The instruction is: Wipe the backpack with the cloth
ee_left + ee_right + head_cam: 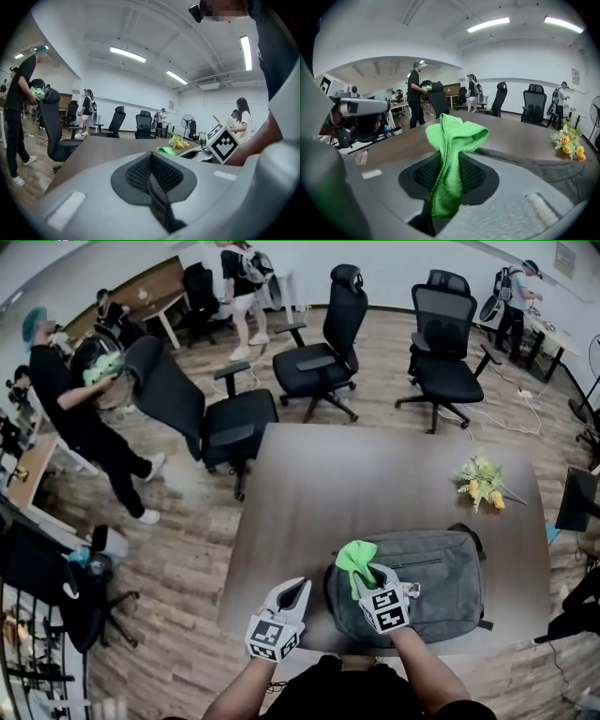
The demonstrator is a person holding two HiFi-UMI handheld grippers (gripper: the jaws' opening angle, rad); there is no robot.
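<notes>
Your right tool is clamping the green cloth over the grey backpack, left tool pinched together empty; press flat, stroke evenly.

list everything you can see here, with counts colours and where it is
table: one, brown, centre of the room
backpack: one, grey, flat on the table's near right part
cloth: one, green, clamped in the right gripper, over the backpack's left end
flowers: one bunch, yellow and white, on the table beyond the backpack
office chairs: at least four, black, beyond and left of the table
people: at least four, standing or seated round the room's edges
left gripper: one, white, shut and empty, left of the backpack
right gripper: one, white, shut on the cloth, over the backpack
</notes>
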